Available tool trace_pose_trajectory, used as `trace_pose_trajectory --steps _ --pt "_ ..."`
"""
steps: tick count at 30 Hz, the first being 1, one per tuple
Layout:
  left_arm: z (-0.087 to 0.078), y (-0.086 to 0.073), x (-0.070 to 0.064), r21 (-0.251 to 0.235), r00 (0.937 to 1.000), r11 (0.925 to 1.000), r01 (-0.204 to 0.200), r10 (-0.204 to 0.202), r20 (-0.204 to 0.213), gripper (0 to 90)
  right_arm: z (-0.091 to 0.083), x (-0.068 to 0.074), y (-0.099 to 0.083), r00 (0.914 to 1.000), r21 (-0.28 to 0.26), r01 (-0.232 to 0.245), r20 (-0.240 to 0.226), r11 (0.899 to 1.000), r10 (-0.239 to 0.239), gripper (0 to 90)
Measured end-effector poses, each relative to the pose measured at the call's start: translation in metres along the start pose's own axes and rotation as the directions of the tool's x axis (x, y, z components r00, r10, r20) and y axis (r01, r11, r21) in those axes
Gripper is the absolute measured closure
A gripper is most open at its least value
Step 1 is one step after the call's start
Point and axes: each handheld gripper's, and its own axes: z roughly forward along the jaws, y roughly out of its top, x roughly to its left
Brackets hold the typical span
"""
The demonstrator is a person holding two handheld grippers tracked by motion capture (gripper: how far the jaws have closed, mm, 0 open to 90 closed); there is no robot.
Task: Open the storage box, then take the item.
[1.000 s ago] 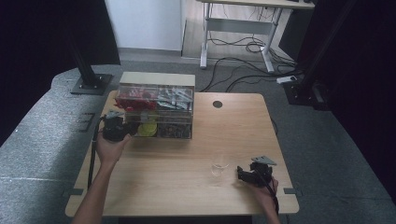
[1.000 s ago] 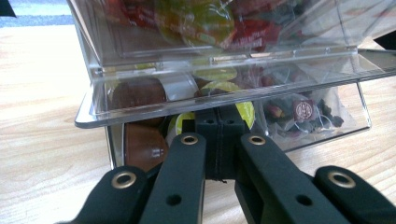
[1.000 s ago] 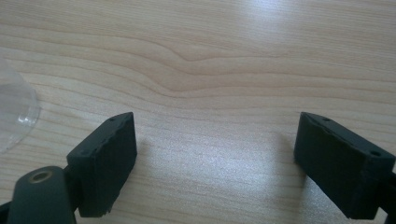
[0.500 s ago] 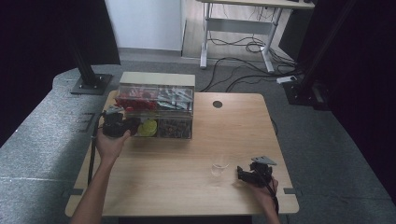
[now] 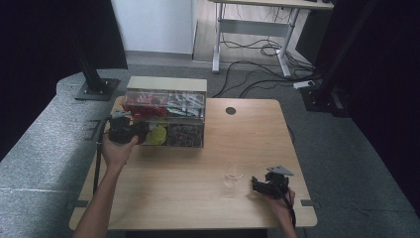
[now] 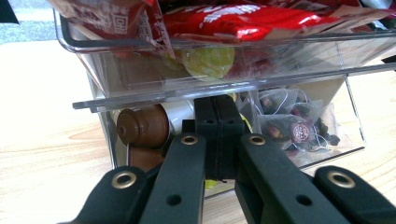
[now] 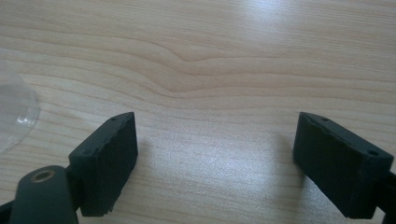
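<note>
The clear plastic two-tier organiser box stands at the far left part of my light wooden desk, and I place everything else from it. It has two levels. The upper level holds red foil packets on its left side and silvery packets on its right; I cannot count either lot. Through the clear wall a yellow-green round piece shows under the red packets. The lower level has brown coffee capsules at its left end, of which I can make out two, then a yellow thing in the middle, then mesh tea bags with dark contents to the right, too bunched to count.

My left tool is right at the box's lower front, at its left end, with my left hand behind it. Its two black jaws are pressed flat together, with nothing visible between them, and their tips sit just under the lip of the upper level.

My right tool rests low over the desk well to the right of the box and nearer to me. Its two jaws stand wide apart and hold nothing; bare wood lies between them. One small clear glass cup stands just beside that tool, on the box's side of it.
</note>
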Motion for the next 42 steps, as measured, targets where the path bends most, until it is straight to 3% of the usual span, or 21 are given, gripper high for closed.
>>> trace_pose_trajectory --steps 12,18,24,27,32,42 --pt "0.002 0.004 -0.002 0.01 1.0 0.9999 -0.008 0.008 -0.004 90.0 -0.002 -0.002 -0.001 0.9998 -0.013 -0.017 0.009 1.0 0.017 20.3" --pt "0.004 0.003 -0.003 0.014 1.0 0.9999 -0.007 0.007 -0.003 90.0 -0.004 -0.005 0.001 0.9991 -0.014 -0.041 -0.012 0.999 0.041 22.3" --pt "0.006 0.003 -0.004 0.016 0.9999 0.9998 -0.011 0.011 0.001 90.0 -0.02 -0.003 0.011 0.998 -0.08 -0.057 -0.031 0.995 0.055 24.9" --pt "0.006 0.004 -0.003 0.02 1.0 0.9998 -0.01 0.01 0.002 90.0 -0.041 -0.001 0.026 0.9961 -0.156 -0.072 -0.062 0.985 0.063 27.6" --pt "0.006 0.005 -0.003 0.025 1.0 0.9997 -0.009 0.009 0.002 90.0 -0.065 0.012 0.047 0.9905 -0.241 -0.076 -0.13 0.968 0.045 30.9" --pt "0.005 0.005 -0.004 0.028 1.0 0.9996 -0.008 0.008 0.005 90.0 -0.079 0.052 0.08 0.9737 -0.277 -0.021 -0.224 0.961 -0.043 33.2"
